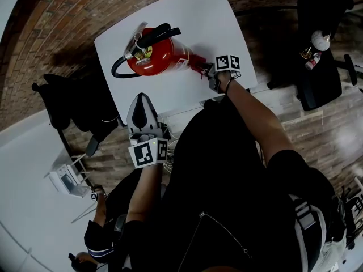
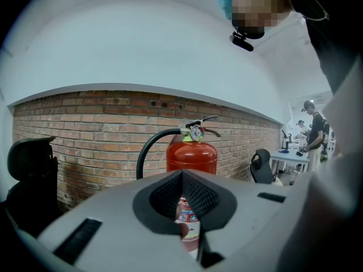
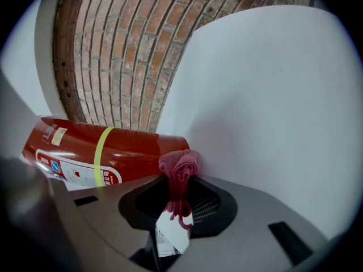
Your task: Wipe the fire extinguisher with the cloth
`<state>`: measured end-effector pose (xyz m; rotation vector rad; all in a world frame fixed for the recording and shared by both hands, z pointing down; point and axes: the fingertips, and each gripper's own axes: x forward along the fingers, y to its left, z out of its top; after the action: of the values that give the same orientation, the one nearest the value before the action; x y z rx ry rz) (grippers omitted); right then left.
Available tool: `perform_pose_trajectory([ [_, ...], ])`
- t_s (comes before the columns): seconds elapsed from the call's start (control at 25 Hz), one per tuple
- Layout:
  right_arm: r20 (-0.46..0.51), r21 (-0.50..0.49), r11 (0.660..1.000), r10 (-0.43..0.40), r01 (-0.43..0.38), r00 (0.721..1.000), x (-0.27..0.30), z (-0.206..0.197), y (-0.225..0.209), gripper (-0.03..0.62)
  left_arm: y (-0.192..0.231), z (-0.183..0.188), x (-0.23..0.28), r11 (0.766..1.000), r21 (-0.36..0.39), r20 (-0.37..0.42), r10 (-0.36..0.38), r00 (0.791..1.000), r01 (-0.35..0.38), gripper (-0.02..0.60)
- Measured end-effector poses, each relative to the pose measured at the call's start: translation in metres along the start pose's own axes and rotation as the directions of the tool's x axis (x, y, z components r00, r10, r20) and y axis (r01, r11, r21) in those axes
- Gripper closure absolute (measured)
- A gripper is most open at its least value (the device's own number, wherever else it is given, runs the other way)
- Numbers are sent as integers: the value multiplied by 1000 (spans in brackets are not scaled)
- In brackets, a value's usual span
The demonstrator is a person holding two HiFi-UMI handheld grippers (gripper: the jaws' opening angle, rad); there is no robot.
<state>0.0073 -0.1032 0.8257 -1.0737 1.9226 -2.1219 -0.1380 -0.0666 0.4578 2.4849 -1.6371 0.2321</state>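
A red fire extinguisher with a black hose stands upright on the white table. My right gripper is at its lower right side, shut on a pink-red cloth. The bunched cloth presses against the cylinder's bottom end, beside the yellow band. My left gripper hovers at the table's near edge, pointing at the extinguisher from a short way off. Its jaws meet at the tips with nothing between them.
A black chair stands left of the table and another at the right. A brick wall runs behind the extinguisher. A seated person and a small white device are at the lower left.
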Motion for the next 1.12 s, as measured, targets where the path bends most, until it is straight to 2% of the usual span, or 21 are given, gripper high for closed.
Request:
perform_pose_trajectory([
  [0.24, -7, -9, 1000, 12, -12, 1000, 1, 1, 5, 493, 1, -1, 0, 1000, 1, 3, -7, 1000, 7, 572],
  [0.68, 11, -7, 996, 94, -94, 996, -18, 1, 46, 493, 0, 1, 6, 1000, 1, 8, -17, 1000, 17, 572],
  [1.12, 32, -14, 991, 132, -132, 991, -32, 2, 74, 493, -1, 7, 13, 1000, -1, 22, -26, 999, 26, 572],
])
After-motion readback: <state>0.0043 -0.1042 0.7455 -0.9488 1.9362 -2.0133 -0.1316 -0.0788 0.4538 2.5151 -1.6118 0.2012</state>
